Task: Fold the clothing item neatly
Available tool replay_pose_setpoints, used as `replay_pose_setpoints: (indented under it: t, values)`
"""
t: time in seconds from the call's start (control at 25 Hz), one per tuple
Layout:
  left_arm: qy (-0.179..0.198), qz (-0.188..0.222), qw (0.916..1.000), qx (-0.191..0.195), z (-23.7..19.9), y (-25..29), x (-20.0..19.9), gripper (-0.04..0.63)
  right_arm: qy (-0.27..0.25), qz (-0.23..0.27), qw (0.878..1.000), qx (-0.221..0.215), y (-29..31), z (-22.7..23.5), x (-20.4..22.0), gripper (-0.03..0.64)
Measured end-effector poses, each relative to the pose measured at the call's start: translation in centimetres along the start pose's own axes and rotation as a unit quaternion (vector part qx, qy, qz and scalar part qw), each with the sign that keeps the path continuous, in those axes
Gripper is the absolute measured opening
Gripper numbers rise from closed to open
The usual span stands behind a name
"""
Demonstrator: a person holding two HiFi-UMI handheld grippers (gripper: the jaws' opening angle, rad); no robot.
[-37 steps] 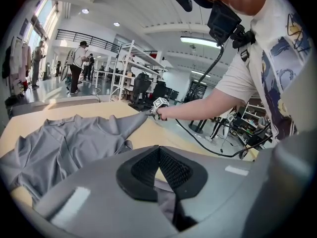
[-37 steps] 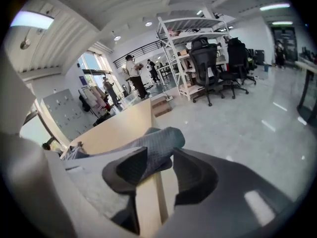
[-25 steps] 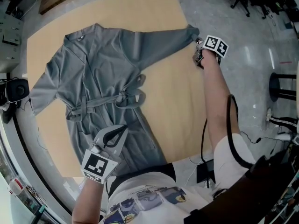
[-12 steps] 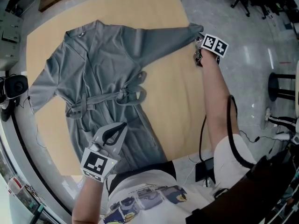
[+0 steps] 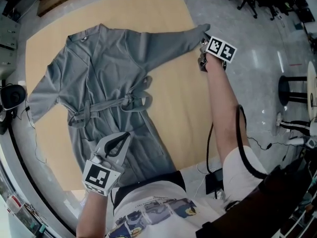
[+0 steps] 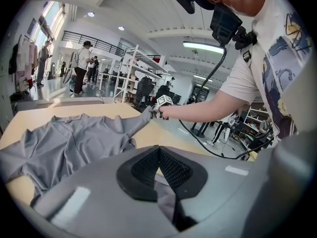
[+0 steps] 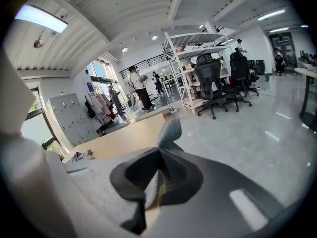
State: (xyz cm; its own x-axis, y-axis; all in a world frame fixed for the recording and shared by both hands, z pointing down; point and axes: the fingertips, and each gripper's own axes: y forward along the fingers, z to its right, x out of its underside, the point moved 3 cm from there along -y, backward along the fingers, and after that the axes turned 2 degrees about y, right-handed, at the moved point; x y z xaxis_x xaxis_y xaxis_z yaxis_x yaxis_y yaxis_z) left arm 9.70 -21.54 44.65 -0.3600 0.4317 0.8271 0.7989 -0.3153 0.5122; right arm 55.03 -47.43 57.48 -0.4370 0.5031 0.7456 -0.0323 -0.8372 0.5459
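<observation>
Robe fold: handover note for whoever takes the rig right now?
Left gripper: shut on the robe at its lower edge, near the person.
Right gripper: shut on the cuff of the sleeve, at the edge of the table.
Robe: spread flat on the table, belt tied, both sleeves out.
Done: grips taken, nothing folded yet.
Left: fold the sleeves in, then the body.

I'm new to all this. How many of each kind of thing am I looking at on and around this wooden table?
Grey robe: 1
Grippers: 2, the left gripper and the right gripper, each shut on the robe
Wooden table: 1
Total: 4
</observation>
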Motion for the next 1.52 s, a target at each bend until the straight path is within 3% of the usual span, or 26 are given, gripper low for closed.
replay_pose_setpoints:
  t: [0.48, 0.8, 1.52]
  values:
    - [-0.006, 0.033, 0.9994, 0.002, -0.2, -4.3, 1.2, 0.006, -0.031, 0.008, 0.999, -0.01, -2.4, -7.5, 0.0, 0.012]
    - [-0.012, 0.053, 0.9985, -0.01, -1.1, -8.8, 2.9, 0.006, -0.056, 0.005, 0.998, -0.027, -2.8, -14.9, 1.2, 0.011]
    - [-0.048, 0.086, 0.9927, -0.069, -4.6, -21.3, 9.2, 0.006, -0.124, -0.044, 0.986, -0.105, 0.2, -38.4, 12.5, 0.011]
